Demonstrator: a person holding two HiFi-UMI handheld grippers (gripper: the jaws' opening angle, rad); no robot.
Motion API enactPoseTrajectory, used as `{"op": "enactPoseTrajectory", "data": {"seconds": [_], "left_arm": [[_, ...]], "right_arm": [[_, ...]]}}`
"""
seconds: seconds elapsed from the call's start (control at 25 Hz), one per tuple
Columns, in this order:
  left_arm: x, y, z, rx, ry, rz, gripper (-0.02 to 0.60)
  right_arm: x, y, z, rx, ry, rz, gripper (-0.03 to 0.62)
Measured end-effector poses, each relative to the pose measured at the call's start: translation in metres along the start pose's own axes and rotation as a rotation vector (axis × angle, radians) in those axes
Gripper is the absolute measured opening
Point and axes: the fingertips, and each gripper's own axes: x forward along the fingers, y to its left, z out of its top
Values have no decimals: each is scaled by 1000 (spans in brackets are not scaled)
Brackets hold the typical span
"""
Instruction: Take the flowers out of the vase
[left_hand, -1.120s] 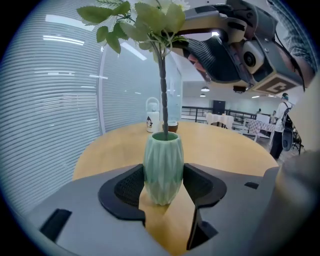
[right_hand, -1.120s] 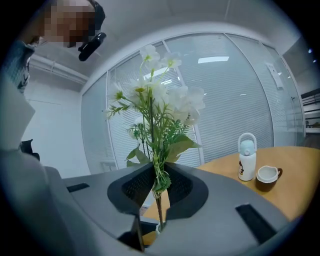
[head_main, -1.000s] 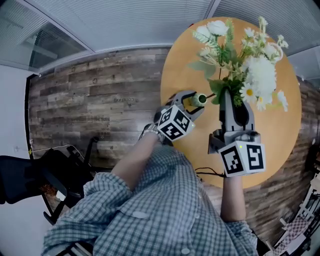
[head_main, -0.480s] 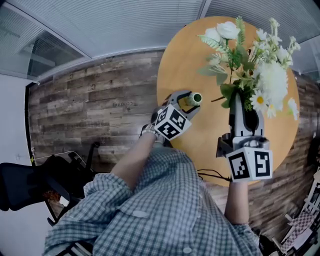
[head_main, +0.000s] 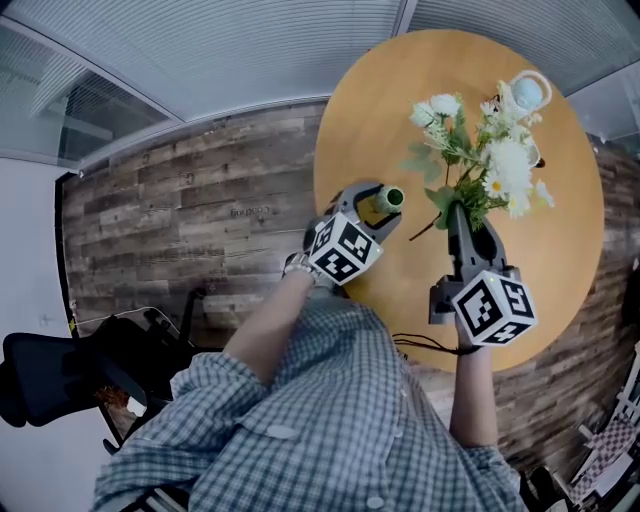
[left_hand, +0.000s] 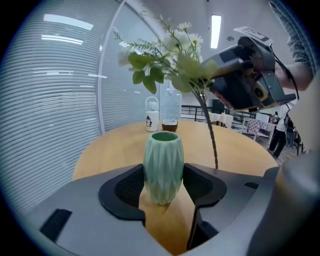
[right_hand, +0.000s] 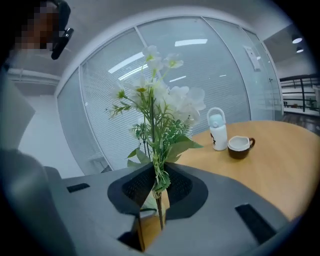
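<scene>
Left gripper first: its fingers are clamped on both sides of the mint-green ribbed vase. The vase stands upright on the round wooden tabletop, and its mouth is empty.

Right gripper: its fingers are pinched on the stems of the flowers, low down, just under the leaves. They've just been closing a touch tighter on that bunch.

So the flowers are fully out of the vase. They're held up in the air to the right of it in the head view, white blooms and green leaves fanning out above the fingers. One bare stem end dangles just beside the vase, not touching it as far as I can see.

Past the vase, on the far side of the tabletop, there's a white bottle with a brown cup right next to it.
</scene>
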Motion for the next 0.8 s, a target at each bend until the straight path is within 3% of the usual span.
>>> {"op": "enactPoseTrajectory", "data": {"seconds": [0.56, 0.8], "left_arm": [[-5, 0, -4, 1, 3, 2, 253], [-7, -1, -5, 1, 2, 1, 253]], "right_arm": [[35, -32, -104, 159, 228, -23, 57], [46, -45, -139, 176, 301, -54, 51]]}}
